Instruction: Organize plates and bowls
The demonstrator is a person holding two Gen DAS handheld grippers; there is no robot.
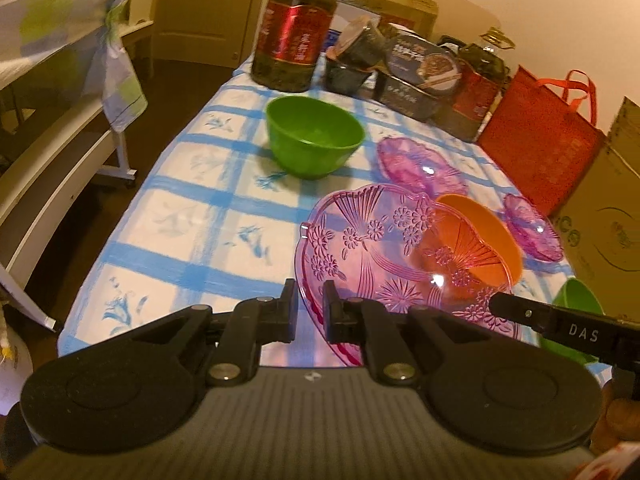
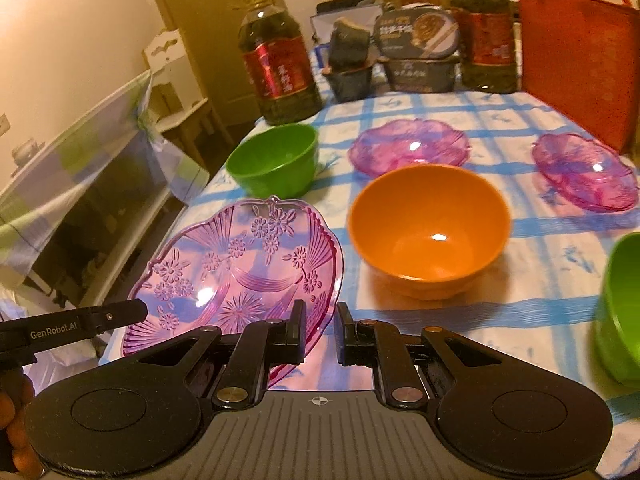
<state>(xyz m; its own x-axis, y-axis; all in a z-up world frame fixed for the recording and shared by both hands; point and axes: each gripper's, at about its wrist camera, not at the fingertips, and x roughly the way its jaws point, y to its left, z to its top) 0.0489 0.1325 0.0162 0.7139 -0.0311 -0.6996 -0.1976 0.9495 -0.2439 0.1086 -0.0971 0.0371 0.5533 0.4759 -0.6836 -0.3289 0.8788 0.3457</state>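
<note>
Two grippers clamp one pink glass plate (image 2: pixel 240 272), lifted and tilted above the table: the left gripper (image 1: pixel 309 304) pinches its near rim, the right gripper (image 2: pixel 320 324) its edge at five o'clock, jaws tight on the glass. Through the plate, the left view shows the orange bowl (image 2: pixel 428 228) only dimly. A green bowl (image 2: pixel 620 312) at three o'clock is cut off by the frame. Farther, at eleven o'clock, another green bowl (image 1: pixel 314 136); at twelve and two o'clock, two pink plates (image 2: pixel 408 146). The blue-checked tablecloth (image 1: pixel 192 208) runs to blurred oil bottles (image 2: pixel 276 76).
</note>
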